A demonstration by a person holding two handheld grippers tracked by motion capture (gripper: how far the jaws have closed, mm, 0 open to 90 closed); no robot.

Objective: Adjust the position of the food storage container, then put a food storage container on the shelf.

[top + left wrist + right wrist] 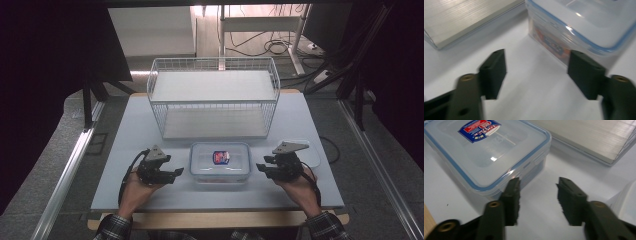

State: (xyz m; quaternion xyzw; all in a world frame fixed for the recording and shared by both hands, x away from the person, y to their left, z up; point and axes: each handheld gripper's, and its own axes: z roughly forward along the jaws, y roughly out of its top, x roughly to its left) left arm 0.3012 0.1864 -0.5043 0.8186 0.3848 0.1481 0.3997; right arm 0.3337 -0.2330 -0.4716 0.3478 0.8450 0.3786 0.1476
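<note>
Two grippers rest on the pale worktop (150,140), one either side of a clear lidded food container (220,162). Left gripper (176,173) has its fingers (492,72) released, spread wide, the container's blue-rimmed corner just ahead of the right-hand finger. Between both sets of fingers sits the container, a red-and-blue label (479,129) on its lid. Right gripper (260,168) also has its fingers (512,200) released, near the container's side. Beyond stands a white wire basket (214,97).
</note>
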